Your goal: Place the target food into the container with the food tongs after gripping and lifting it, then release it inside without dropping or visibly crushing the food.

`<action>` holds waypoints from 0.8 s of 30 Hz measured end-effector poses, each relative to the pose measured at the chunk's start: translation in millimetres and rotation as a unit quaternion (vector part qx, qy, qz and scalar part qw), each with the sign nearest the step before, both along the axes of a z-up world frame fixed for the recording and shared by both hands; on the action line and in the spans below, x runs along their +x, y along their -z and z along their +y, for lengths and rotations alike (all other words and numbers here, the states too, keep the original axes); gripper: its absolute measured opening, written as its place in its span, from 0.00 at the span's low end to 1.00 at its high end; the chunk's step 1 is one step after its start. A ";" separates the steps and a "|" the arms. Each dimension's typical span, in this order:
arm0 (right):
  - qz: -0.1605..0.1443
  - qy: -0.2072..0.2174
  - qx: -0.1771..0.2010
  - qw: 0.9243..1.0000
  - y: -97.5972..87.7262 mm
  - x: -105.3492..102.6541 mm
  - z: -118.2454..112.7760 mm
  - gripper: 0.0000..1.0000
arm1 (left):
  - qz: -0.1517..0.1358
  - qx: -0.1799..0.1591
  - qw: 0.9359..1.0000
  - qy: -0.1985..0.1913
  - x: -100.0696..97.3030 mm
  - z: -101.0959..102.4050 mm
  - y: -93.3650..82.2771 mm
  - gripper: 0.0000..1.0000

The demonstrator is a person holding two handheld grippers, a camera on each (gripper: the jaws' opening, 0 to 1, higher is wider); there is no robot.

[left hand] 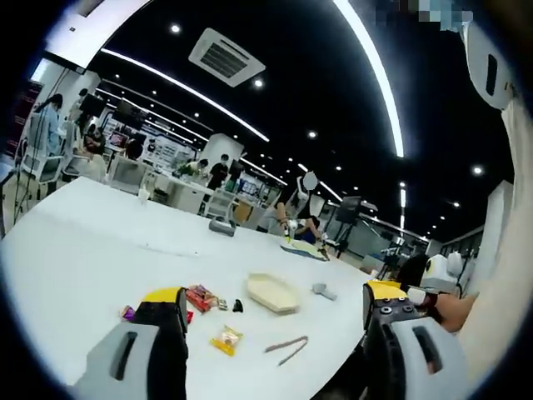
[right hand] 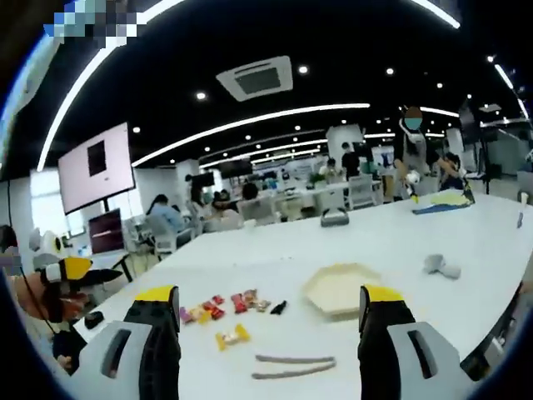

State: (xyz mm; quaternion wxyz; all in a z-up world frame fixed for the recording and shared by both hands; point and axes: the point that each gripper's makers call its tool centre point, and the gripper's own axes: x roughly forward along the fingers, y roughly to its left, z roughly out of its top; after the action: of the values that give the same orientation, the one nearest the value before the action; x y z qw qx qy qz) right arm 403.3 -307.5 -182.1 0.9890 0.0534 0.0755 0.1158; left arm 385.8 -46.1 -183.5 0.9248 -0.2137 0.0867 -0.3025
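1. both grippers are held up above the white bench [right hand: 433, 233], nothing touched yet; left gripper [left hand: 275, 317] has its jaws spread wide with nothing between them, right gripper [right hand: 268, 321] same deal, spread and carrying nothing
2. the food tongs [right hand: 293, 366] lie flat on the bench, just in front of the right gripper and roughly centred between its jaws, so my guess is the right one goes for them first; in the left gripper view the tongs [left hand: 287, 348] sit a bit right of centre
3. the container [right hand: 341, 288] is a pale, shallow hexagon-ish tray, open side up, sitting beyond the tongs toward the right jaw (handy spot for a short carry, I'd say)
4. the food is a small scatter of wrapped snacks: a yellow packet [right hand: 231, 336] nearest the tongs; red ones [right hand: 211, 310] further back with a small dark piece [right hand: 278, 307] beside them; can't tell which is the actual target
5. a grey lump [right hand: 441, 266] sits well apart to the right
6. people and desks in the background
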 end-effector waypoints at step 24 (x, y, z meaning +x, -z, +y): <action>-0.008 -0.163 0.019 0.986 23.8 96.0 -70.7 0.86 | 0.029 0.111 0.982 -0.152 31.0 -83.7 5.6 0.84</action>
State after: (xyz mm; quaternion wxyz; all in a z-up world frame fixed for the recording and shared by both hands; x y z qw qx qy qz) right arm 499.3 -378.2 -205.9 0.9562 0.0579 0.0732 0.2776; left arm 416.8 -129.8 -189.1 0.9750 -0.1292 0.1131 -0.1411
